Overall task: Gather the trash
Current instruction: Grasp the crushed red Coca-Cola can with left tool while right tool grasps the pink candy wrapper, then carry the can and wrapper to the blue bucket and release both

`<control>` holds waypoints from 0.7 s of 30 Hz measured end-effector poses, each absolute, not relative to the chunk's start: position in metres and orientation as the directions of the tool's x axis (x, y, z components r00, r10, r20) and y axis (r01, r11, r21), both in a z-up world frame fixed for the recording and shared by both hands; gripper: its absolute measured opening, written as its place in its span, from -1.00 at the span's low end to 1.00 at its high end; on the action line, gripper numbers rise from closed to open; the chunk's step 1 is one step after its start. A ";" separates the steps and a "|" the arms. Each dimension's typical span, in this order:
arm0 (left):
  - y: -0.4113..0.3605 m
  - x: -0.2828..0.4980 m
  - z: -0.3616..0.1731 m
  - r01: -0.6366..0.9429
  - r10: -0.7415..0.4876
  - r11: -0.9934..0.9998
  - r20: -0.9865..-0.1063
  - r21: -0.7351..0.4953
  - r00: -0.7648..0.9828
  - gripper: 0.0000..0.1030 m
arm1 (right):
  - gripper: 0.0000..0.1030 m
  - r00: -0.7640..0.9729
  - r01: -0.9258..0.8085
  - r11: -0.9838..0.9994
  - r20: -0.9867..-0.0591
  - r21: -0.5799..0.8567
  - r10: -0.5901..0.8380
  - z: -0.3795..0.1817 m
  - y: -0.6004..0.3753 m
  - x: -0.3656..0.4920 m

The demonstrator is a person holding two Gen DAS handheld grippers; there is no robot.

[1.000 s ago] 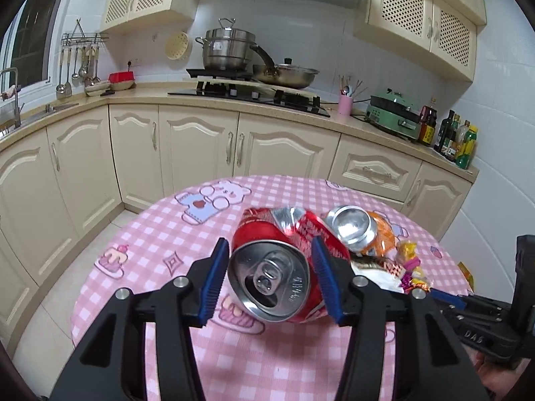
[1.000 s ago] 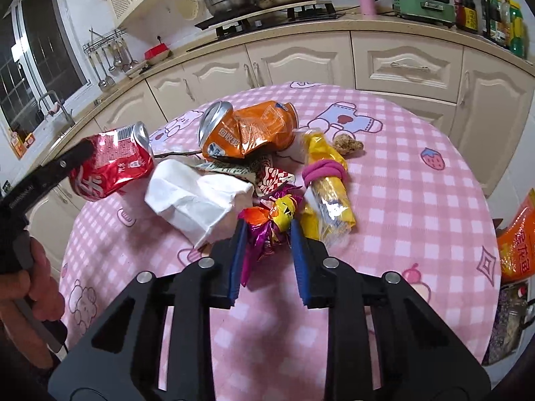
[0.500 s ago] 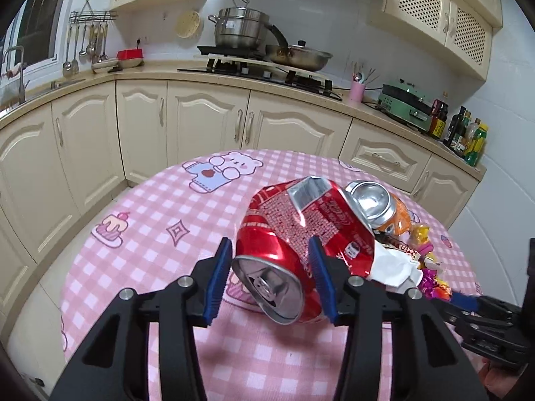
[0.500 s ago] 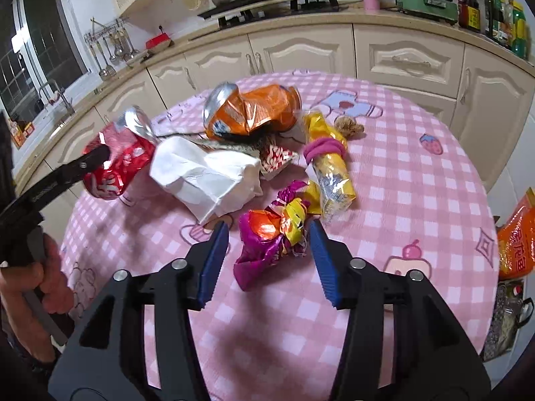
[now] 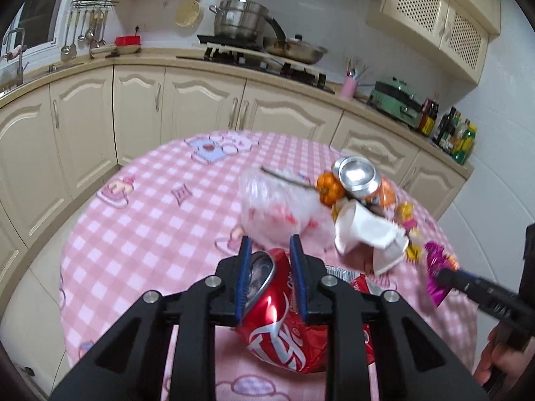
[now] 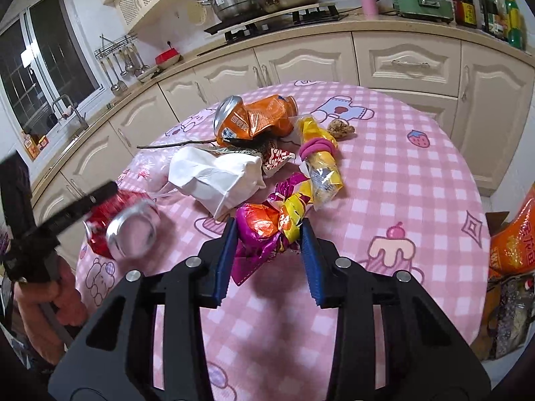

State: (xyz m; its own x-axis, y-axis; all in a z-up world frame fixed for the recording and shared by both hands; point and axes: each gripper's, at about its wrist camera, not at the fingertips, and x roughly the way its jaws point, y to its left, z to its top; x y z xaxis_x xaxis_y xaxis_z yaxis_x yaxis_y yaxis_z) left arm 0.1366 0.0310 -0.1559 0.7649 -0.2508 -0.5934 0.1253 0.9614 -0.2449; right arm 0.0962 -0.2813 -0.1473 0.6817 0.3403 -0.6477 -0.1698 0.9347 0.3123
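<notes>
A crushed red can (image 5: 281,327) hangs low between the blue pads of my left gripper (image 5: 270,244). Its silver rim is wedged in the gap, and the jaws are closing on it. In the right wrist view the red can (image 6: 123,230) is blurred beside one left finger (image 6: 83,204). My right gripper (image 6: 267,227) straddles a purple and yellow candy wrapper (image 6: 267,227) lying on the pink checked table (image 6: 418,183). The wrapper fills the gap, but I see no squeeze. An orange can (image 6: 257,120), white crumpled paper (image 6: 217,177) and a yellow wrapper (image 6: 321,157) lie beyond.
A clear plastic bag (image 5: 277,200) lies mid-table behind the red can. A small brown scrap (image 6: 341,128) sits near the yellow wrapper. An orange bag (image 6: 511,244) stands past the table's right edge. Cream cabinets and a counter with a stove ring the table.
The left jaws narrowed on the red can as it tipped from facing the camera to hanging low. The right gripper opened off the wrapper's tail and slid forward around its body.
</notes>
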 end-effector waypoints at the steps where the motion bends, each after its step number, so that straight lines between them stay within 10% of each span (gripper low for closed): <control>1: 0.030 0.134 -0.156 0.131 -0.256 0.960 -0.594 -0.246 0.763 -0.57 | -0.29 0.681 -0.171 0.934 -0.647 0.314 0.343 -0.146 -0.282 0.096; 21: -0.029 0.096 -0.111 0.291 -0.384 0.922 -0.527 -0.254 0.758 -0.57 | -0.29 0.769 -0.120 0.927 -0.558 0.354 0.313 -0.112 -0.338 0.060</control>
State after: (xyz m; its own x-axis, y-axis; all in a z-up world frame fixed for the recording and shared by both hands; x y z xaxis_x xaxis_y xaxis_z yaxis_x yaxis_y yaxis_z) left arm 0.0965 -0.0291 -0.1107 0.7581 -0.3843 -0.5269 0.2908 0.9224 -0.2543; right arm 0.0598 -0.3375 -0.1125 0.7689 0.3127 -0.5578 -0.1201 0.9274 0.3543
